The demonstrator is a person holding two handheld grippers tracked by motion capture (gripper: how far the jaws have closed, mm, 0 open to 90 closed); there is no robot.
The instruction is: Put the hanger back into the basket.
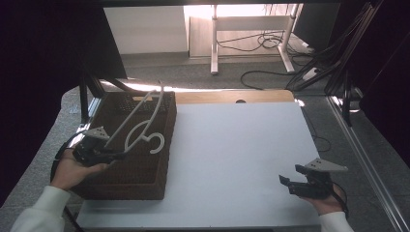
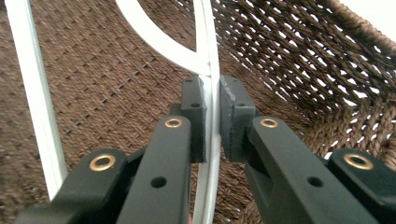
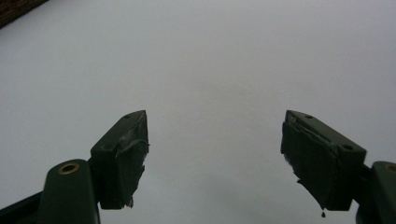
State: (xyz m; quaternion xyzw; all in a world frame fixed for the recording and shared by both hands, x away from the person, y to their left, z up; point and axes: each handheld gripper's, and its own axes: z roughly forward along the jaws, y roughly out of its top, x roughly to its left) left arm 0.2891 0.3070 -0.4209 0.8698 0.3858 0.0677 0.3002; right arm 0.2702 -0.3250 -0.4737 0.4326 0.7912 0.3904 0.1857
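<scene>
Left claw (image 1: 118, 155): clamped on the thin bar of the white hanger (image 1: 140, 121), pads pressed flat on either side of it; seen over the near left part of the basket, held by the hand (image 1: 72, 170) at the table's left edge.
Left claw, close up (image 2: 211, 116): bar of the hanger (image 2: 208, 56) squeezed between the two pads, running straight up between them; curved arm branching off to the upper left just above the pads.
Hanger position: raised at a slant over the brown woven basket (image 1: 159, 183), hook end low and near the basket's right wall, long arms reaching up toward the far rim; second straight arm visible at the left in the left gripper view.
Basket interior (image 2: 107, 79): dark woven floor and side wall behind the hanger.
Basket position: on the left side of the white table (image 1: 232, 154), long side running away from the person.
Right claw (image 1: 289, 182): standing wide, nothing between the pads; near the table's near right corner, well apart from basket and hanger.
Right claw, close up (image 3: 215, 154): bare white table surface (image 3: 210, 70) beneath, worn padding on both pads.
Right hand (image 1: 331, 200): under the gripper body, at the table's front edge.
</scene>
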